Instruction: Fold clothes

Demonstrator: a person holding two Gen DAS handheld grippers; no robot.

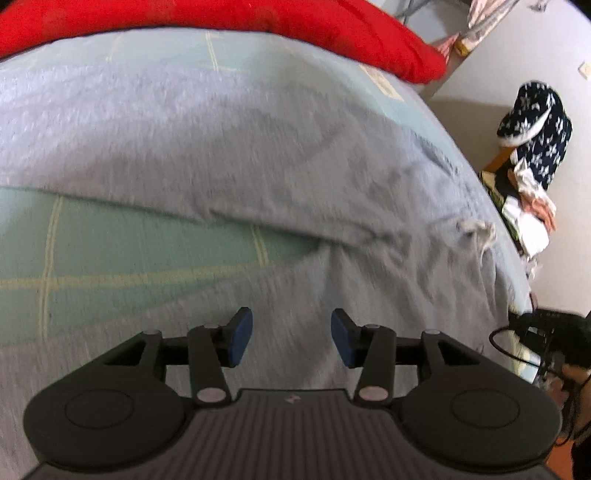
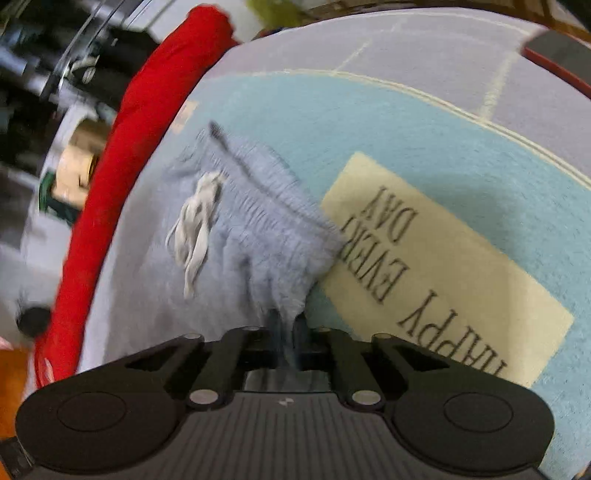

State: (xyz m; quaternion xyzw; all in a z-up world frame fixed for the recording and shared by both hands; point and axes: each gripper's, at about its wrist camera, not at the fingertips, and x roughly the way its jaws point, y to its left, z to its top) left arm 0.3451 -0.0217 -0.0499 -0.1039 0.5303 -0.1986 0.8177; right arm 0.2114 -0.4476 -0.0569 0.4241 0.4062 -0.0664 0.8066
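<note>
Grey sweatpants lie spread over a pale blue bedsheet. Their two legs split apart in front of my left gripper, which is open and empty just above the nearer leg. In the right wrist view the elastic waistband with its white drawstring shows. My right gripper is shut on the waistband's near corner and holds it slightly lifted off the sheet.
A red blanket runs along the far edge of the bed and also shows in the right wrist view. A cream "HAPPY EVERY DAY" patch is on the sheet. Clothes and clutter sit beyond the bed's right edge.
</note>
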